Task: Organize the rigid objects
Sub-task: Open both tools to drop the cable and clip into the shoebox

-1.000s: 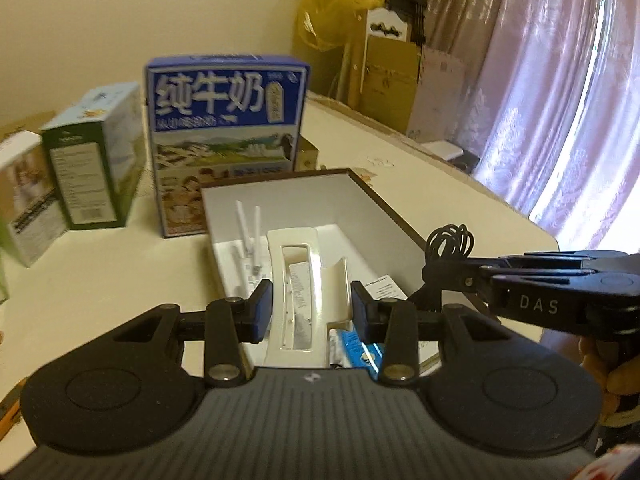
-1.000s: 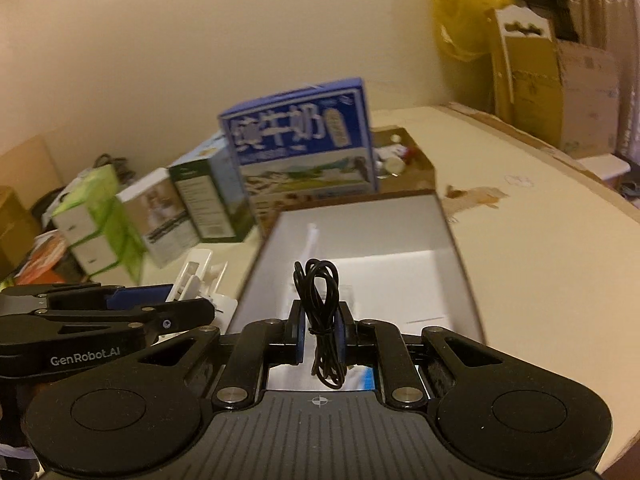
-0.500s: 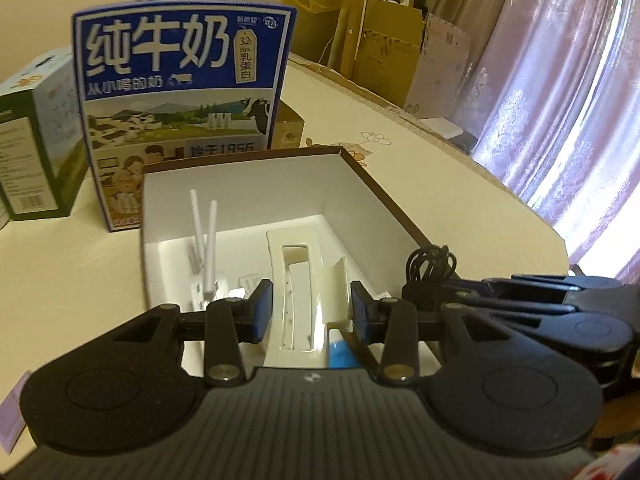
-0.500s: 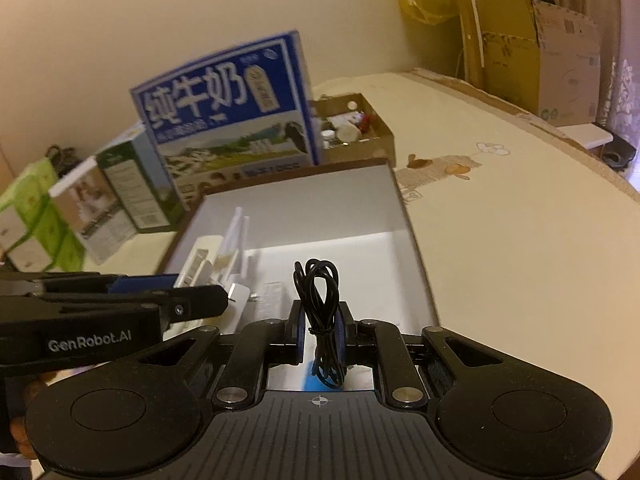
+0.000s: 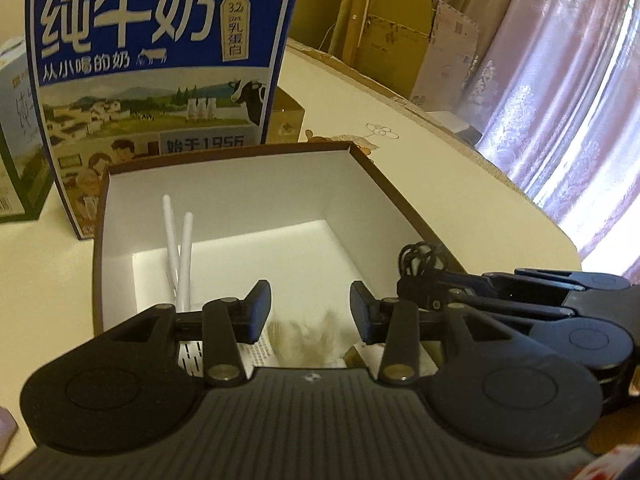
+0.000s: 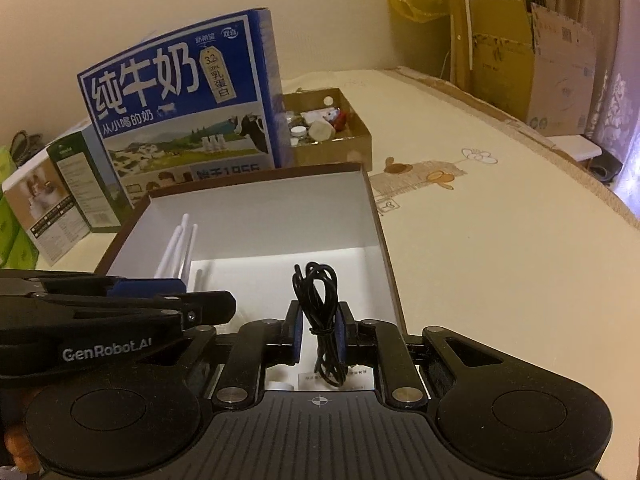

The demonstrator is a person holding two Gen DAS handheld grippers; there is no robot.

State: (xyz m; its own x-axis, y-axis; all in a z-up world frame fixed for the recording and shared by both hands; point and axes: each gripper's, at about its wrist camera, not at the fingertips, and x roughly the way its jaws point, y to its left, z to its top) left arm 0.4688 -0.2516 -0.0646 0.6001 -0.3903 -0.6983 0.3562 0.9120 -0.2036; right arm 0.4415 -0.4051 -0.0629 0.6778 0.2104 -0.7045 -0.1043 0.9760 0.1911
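An open box (image 5: 224, 184) with a brown rim and white inside lies on the table; it also shows in the right wrist view (image 6: 260, 220). Two white antennas (image 5: 178, 240) stick up at its left side, and papers and a blurred pale object lie at its near end. My left gripper (image 5: 310, 308) is open and empty over the box's near end. My right gripper (image 6: 318, 332) is shut on a coiled black cable (image 6: 320, 304) and holds it above the box's near right part. The cable (image 5: 420, 258) also shows in the left wrist view.
A tall blue milk carton case (image 5: 160, 68) stands right behind the box. A small cardboard box of odds and ends (image 6: 328, 128) sits behind it. Green and white cartons (image 6: 60, 196) stand at the left. Cardboard boxes (image 6: 520, 48) and curtains line the right.
Both grippers have moved forward over the box and lower. The right gripper still holds the cable. The white tray insert seen earlier has slid under the left gripper.
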